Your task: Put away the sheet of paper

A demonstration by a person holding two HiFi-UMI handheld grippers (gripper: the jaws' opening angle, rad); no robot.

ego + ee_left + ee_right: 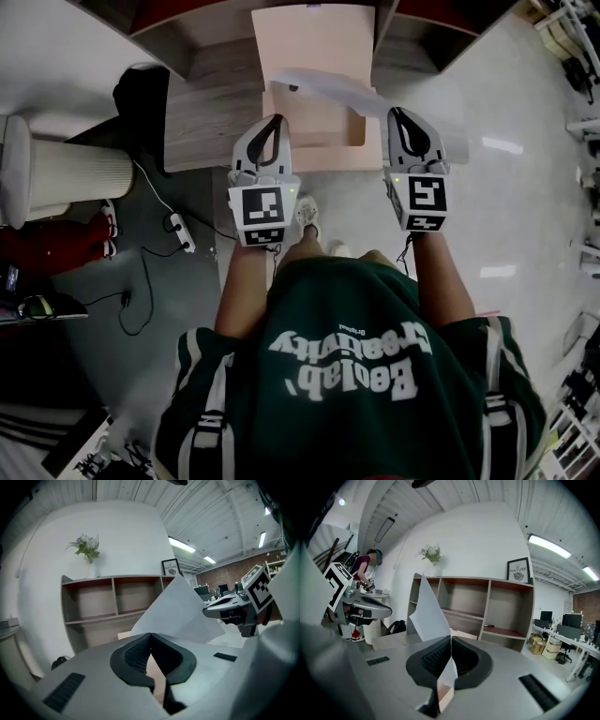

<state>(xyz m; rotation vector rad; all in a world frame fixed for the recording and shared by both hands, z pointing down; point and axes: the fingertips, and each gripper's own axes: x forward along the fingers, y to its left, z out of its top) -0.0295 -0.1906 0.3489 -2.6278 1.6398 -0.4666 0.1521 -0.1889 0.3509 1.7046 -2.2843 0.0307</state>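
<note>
A white sheet of paper [375,94] hangs stretched between my two grippers, above a pale pink box-like piece [314,56] in front of a wooden shelf unit [216,66]. My left gripper [275,119] is shut on the sheet's left corner. My right gripper [396,112] is shut on its right part. In the left gripper view the sheet [180,609] rises from the closed left gripper [151,634] towards the right gripper [206,612]. In the right gripper view the sheet [429,616] passes through the closed right gripper [451,638], and the left gripper [386,612] shows at the left.
The open shelf unit [487,606] has a vase of flowers [88,550] and a framed picture [518,570] on top. A white ribbed cylinder [66,169], a black bag [141,94] and a power strip with cables [178,232] are on the floor at the left. Another person [370,566] stands far left.
</note>
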